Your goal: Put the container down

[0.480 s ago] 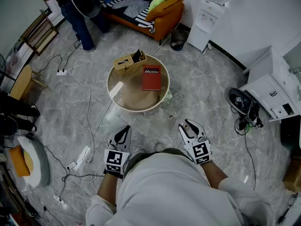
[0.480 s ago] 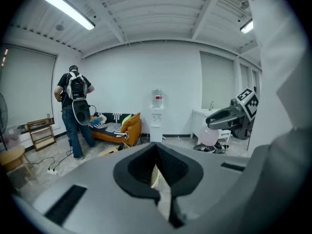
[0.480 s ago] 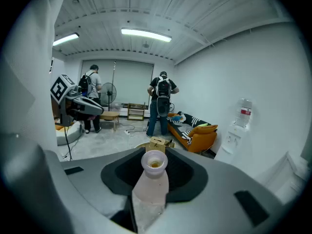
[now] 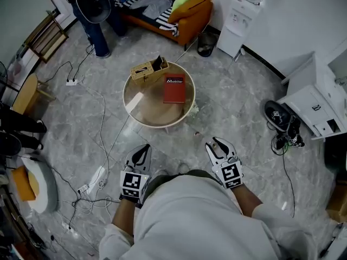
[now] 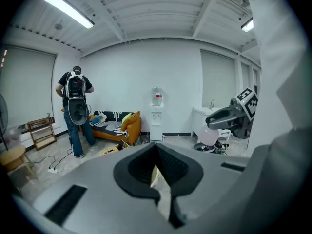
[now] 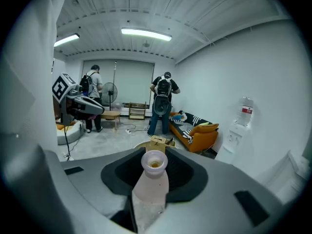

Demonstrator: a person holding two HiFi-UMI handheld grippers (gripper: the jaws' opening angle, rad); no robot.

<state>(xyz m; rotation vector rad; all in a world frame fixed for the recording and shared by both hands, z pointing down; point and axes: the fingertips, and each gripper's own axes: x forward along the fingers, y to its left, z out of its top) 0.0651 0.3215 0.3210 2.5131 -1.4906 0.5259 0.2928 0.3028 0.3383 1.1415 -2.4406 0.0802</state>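
Observation:
The container (image 6: pixel 154 182) is a pale pink, translucent bottle with an open neck. It sits between the jaws of my right gripper (image 6: pixel 155 155), which is shut on it, mouth pointing forward. In the head view the right gripper (image 4: pixel 217 144) hangs in front of my body, over the floor short of the round table (image 4: pixel 142 112). The left gripper view shows the container (image 5: pixel 212 136) bulging under the right gripper. My left gripper (image 4: pixel 142 148) is level with it on the left, shut with nothing in it; its jaws meet at the tips (image 5: pixel 157 151).
On the round table lie a red book (image 4: pixel 174 89) and a wooden box (image 4: pixel 148 70). Cables and a power strip (image 4: pixel 92 181) trail over the floor at the left. Beyond are an orange sofa (image 4: pixel 187 15), a water dispenser (image 4: pixel 236 23), shoes (image 4: pixel 279 118) and a person with a backpack (image 4: pixel 89 10).
Both grippers hold their places and the container stays in the right one. Only the person at the back has shifted slightly.

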